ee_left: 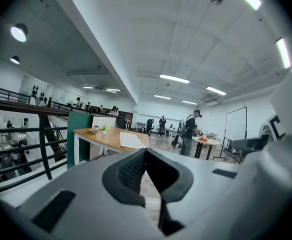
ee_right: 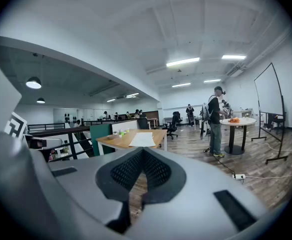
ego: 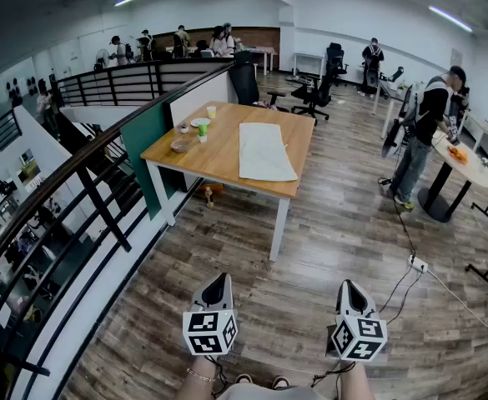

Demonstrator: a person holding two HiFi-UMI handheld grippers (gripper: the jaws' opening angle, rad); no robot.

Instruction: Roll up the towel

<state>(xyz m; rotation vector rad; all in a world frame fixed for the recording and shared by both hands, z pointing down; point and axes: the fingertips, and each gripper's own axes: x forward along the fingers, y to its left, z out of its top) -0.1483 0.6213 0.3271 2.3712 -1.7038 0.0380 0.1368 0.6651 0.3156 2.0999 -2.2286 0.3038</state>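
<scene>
Standing position, well apart from the counter [ego: 212, 155]; wood floor lies between.

- Towel [ego: 265, 151]: spread flat and unrolled on the counter, toward its right edge, one short end close to the near edge by the near right corner. Lengthwise layout leaves a free short end facing the approach side; judged a sensible starting end for the roll.
- Small dishes [ego: 181, 144] and a cup [ego: 211, 112] sit along the counter's left edge, well apart from the towel. Judged: rolling lane is unobstructed.
- Left gripper [ego: 218, 280]: fingers [ee_left: 127, 172] pressed together, nothing between them. Points roughly level, slightly down, at the counter.
- Right gripper [ego: 349, 287]: fingers [ee_right: 128, 172] likewise pressed together, nothing between them, same heading.
- Both are held low and close to the body, side by side. Judged a carry posture for walking, not a working one.
- Another person [ego: 422, 132] stands at a round table [ego: 477, 172] off to the right, away from the path.

Task status, judged: not started. Next need is to reach the counter and spread the fingers at the towel's near end.
</scene>
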